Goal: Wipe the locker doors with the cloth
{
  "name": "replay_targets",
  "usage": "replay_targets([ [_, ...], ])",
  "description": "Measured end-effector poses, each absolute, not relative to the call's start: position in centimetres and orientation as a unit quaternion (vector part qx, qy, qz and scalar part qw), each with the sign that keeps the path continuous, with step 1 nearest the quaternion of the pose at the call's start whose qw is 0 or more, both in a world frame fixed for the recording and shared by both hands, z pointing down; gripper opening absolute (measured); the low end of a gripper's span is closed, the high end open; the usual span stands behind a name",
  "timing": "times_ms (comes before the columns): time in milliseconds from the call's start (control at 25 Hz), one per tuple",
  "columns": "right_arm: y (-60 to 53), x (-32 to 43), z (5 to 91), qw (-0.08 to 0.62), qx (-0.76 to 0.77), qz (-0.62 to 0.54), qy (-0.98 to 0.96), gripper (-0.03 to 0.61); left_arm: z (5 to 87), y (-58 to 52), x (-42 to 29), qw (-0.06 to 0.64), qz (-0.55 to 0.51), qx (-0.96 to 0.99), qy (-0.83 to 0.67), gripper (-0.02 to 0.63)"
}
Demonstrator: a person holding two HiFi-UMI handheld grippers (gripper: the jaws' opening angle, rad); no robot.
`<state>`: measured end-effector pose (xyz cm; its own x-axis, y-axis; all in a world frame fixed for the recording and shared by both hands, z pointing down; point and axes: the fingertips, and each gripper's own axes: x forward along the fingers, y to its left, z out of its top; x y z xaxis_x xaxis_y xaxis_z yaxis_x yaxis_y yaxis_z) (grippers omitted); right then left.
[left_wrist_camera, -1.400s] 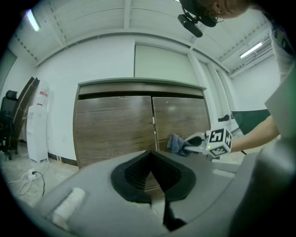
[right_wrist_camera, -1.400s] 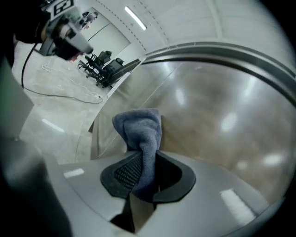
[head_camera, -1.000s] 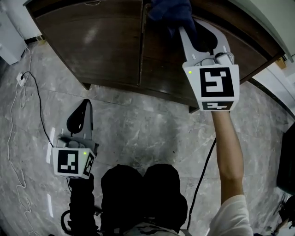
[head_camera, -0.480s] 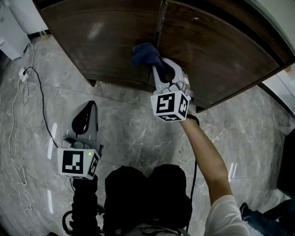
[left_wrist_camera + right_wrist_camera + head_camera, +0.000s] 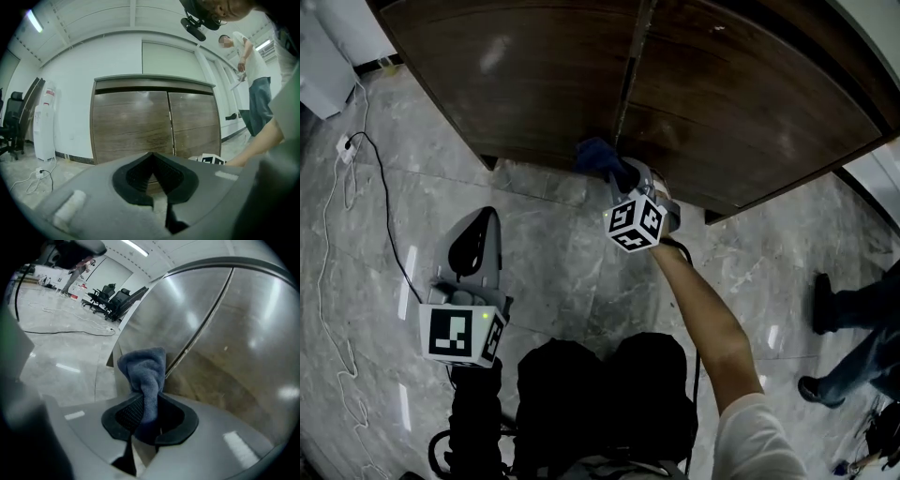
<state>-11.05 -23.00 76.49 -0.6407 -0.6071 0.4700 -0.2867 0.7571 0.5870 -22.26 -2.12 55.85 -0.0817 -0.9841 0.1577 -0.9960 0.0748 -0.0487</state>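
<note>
Right tongs (image 5: 621,173) clamped on the blue cloth (image 5: 594,154). Cloth sits at the lower edge of the locker doors (image 5: 525,84), beside the centre seam, 12 o'clock in head view. Left tongs (image 5: 480,217), 8 o'clock, closed and empty, above the floor (image 5: 562,262).

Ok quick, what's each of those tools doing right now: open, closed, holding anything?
Left tool: closed, nothing in it.
Right tool: closed on the blue cloth.
</note>
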Motion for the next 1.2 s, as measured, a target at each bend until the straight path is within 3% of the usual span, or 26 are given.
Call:
replay_targets([
  [320, -22.9, -10.7, 77.7, 0.349, 0.258, -0.215, -0.875, 0.074, 56.1, -1.8, -22.2, 0.044, 0.07, 0.678, -0.73, 0.003],
  [960, -22.8, -14.6, 45.5, 0.146, 0.286, -0.264, -0.91, 0.075, 53.8, -2.3, -23.8, 0.018, 0.06, 0.679, -0.732, 0.003],
  [1200, -22.6, -15.5, 38.4, 0.096, 0.3, -0.271, -0.909, 0.075, 53.6, -1.4, -25.4, 0.019, 0.059, 0.664, -0.745, 0.003],
])
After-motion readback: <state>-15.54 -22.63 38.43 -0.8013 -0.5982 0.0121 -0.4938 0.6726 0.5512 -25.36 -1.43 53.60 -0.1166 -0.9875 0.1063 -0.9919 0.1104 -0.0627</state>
